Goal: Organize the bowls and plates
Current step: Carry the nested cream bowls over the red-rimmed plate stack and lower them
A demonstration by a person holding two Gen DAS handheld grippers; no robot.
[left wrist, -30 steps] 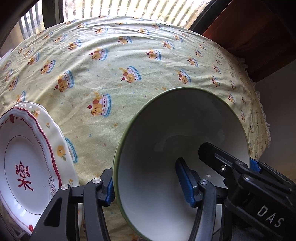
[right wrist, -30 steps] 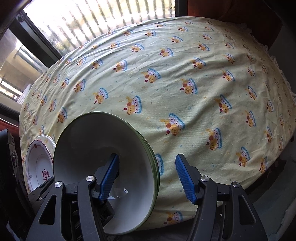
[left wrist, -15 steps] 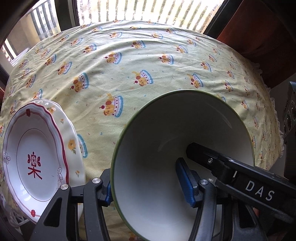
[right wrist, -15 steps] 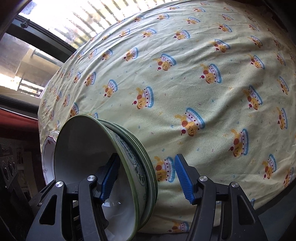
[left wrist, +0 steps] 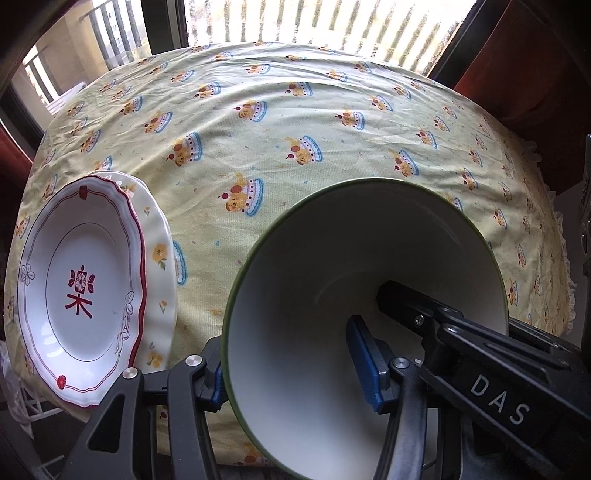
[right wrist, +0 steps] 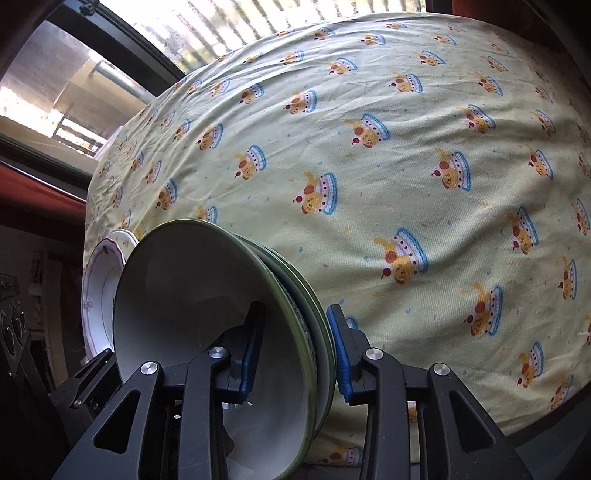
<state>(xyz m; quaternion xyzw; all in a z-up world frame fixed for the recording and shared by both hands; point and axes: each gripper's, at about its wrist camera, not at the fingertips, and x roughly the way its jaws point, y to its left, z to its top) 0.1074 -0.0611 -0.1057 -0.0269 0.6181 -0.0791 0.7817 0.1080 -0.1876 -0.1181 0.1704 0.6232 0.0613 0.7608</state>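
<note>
A stack of nested white bowls with green rims (right wrist: pixel 207 295) stands at the near edge of the table. In the left wrist view only the top bowl (left wrist: pixel 351 240) shows. My left gripper (left wrist: pixel 286 343) straddles the stack's left wall with its jaws closing; a gap shows between the inner pad and the wall. My right gripper (right wrist: pixel 295 314) straddles the right wall, its jaws closing too. Its outer pad (right wrist: pixel 338 354) lies against the lowest bowl. Its inner finger (left wrist: pixel 406 299) reaches into the bowl. A red-trimmed plate (left wrist: pixel 81 288) lies on a cream flowered plate (left wrist: pixel 159 258) to the left.
A yellow tablecloth with cake prints (left wrist: pixel 295 110) covers the table. A window with railings (left wrist: pixel 314 22) runs along the far side, and dark red fabric (left wrist: pixel 535 55) stands at the far right. The cloth's frilled edge (left wrist: pixel 565 258) drops off on the right.
The right gripper's jaws have narrowed around the stack's wall. The top bowl, tilted half a second ago, now sits lower in the stack. Both views have rolled a little.
</note>
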